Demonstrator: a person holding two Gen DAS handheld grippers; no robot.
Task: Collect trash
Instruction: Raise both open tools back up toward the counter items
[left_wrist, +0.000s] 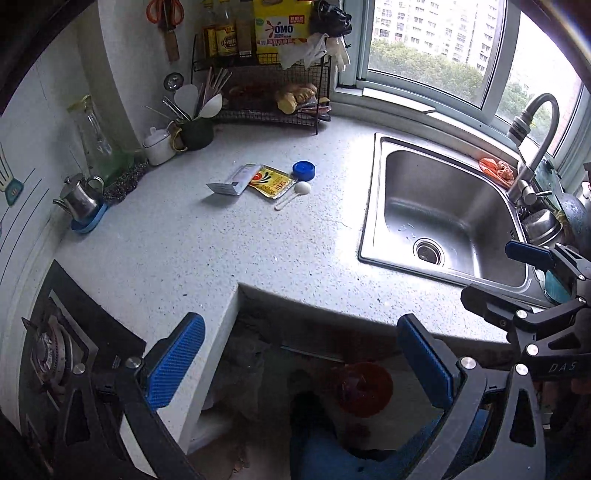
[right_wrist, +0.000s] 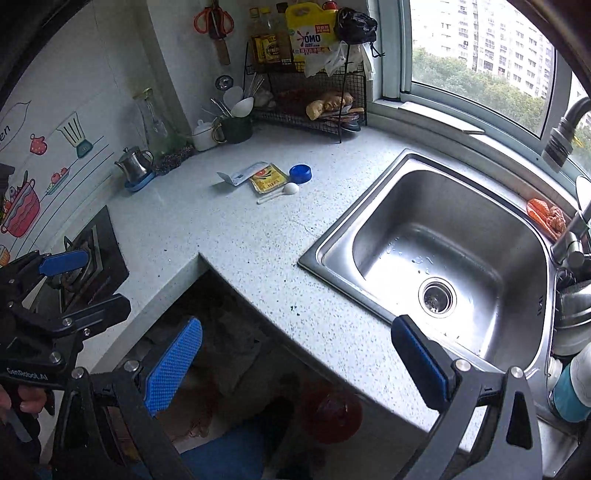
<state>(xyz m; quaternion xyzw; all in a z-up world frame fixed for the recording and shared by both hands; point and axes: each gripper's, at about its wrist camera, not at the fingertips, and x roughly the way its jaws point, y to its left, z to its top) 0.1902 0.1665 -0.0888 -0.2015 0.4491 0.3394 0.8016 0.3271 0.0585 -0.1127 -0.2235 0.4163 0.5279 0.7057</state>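
Trash lies in a cluster on the speckled counter (left_wrist: 221, 251): a white carton (left_wrist: 233, 181), a yellow sachet (left_wrist: 270, 181), a blue cap (left_wrist: 303, 170) and a white plastic spoon (left_wrist: 295, 194). The same carton (right_wrist: 242, 174), sachet (right_wrist: 267, 178), cap (right_wrist: 300, 173) and spoon (right_wrist: 282, 192) show in the right wrist view. My left gripper (left_wrist: 301, 358) is open and empty, held off the counter's front edge, far from the trash. My right gripper (right_wrist: 297, 360) is open and empty, over the front edge beside the sink. A red bin (left_wrist: 364, 387) stands on the floor below.
A steel sink (right_wrist: 443, 258) with faucet (left_wrist: 532, 147) is at the right. A gas stove (left_wrist: 55, 350) is at the left. A wire rack (left_wrist: 273, 85), utensil cup (left_wrist: 195, 129), white pot (left_wrist: 159, 146) and steel teapot (left_wrist: 81, 197) line the back wall.
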